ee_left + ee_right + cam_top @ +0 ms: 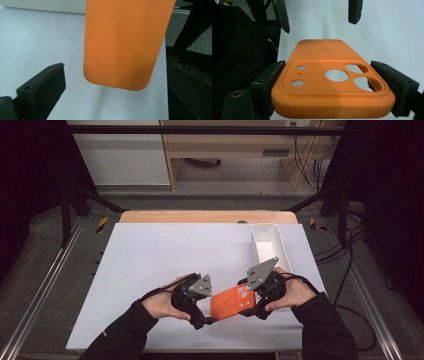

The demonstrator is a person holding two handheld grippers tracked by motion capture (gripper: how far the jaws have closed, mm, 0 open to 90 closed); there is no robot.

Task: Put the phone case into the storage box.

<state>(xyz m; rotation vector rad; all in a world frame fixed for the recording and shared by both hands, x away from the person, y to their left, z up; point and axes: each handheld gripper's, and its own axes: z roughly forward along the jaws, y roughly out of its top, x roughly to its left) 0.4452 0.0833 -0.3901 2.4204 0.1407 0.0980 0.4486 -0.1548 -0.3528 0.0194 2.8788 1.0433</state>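
The right tongs [333,82] are clamped on the camera end of the orange silicone phone case [231,302], lifted over the white bench [150,270] at six o'clock. The left tongs [117,82] gape around its free end. Judged: handover remains.

Even overhead light brightens your white tabletop [150,270] while the room's edges fall dark — the orange phone case [125,45] looms soft, casting a faint shadow; your high view looks grainy.
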